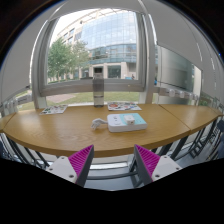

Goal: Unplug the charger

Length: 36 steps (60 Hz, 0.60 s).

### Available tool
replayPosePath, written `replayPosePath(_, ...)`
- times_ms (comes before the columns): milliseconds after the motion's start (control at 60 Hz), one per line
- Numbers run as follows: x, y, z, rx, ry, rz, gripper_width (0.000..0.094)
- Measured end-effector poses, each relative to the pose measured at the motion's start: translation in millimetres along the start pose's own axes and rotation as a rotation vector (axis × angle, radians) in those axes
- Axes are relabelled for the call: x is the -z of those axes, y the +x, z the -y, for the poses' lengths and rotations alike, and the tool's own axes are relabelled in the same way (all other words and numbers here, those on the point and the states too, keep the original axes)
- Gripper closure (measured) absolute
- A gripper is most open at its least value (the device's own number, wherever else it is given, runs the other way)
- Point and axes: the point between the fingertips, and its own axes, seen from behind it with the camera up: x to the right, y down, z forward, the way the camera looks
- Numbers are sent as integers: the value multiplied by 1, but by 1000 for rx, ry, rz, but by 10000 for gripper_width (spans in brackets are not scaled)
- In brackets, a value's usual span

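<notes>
On table, left: papers [53, 110] lie flat near the far edge, well apart from the hand-held gripper.
Table: wooden, curved front edge [60, 135]; chairs partly visible below it, cut off.
Centre, far: upright bottle [98, 91] against the window [100, 45], beyond everything else.
Centre, near: small white object [98, 123], possibly the charger; too small to identify, and no cable or socket can be made out.
Centre-right: book [126, 122] lying flat just beside the small object; a second flat item [124, 106] behind it.
Hand-held gripper [115, 160]: fingers spread, nothing between the pads [80, 160]; held off the table's near edge, touching nothing.
Key relation: the small white object lies ahead of the fingers, slightly left of their midline and nearer the left finger; its long axis cannot be told.
Judgement: approach not yet begun; the charger must be confirmed before any grasp.
Hidden: plug, outlet, lead; table's right end is cut off.
</notes>
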Motion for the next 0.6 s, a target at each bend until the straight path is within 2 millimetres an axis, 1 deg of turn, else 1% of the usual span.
replayPosePath(50, -13, 14, 6, -6, 5, -19, 132)
replayPosePath(67, -19, 18, 12, -6, 5, -25, 135)
replayPosePath(83, -32, 30, 17, -6, 7, -27, 138)
replayPosePath(100, -37, 34, 19, -4, 9, -29, 142)
replayPosePath(150, -52, 44, 26, -4, 16, -36, 148)
replayPosePath(183, -71, 53, 39, -6, 18, -39, 150)
replayPosePath(250, -92, 61, 48, -3, 23, -33, 169)
replayPosePath(283, -109, 65, 57, -2, 24, -30, 194)
replayPosePath(367, -136, 67, 62, -4, 11, -4, 284)
replayPosePath(450, -156, 65, 60, 4, -16, 34, 389)
replayPosePath(483, -161, 61, 59, 8, -22, 55, 454)
replayPosePath(500, -162, 58, 63, 4, -8, 68, 509)
replayPosePath(533, -165, 56, 64, 6, -3, 78, 622)
replayPosePath(583, -164, 59, 63, 28, -7, 73, 666)
replayPosePath(600, -164, 61, 63, 31, -8, 71, 707)
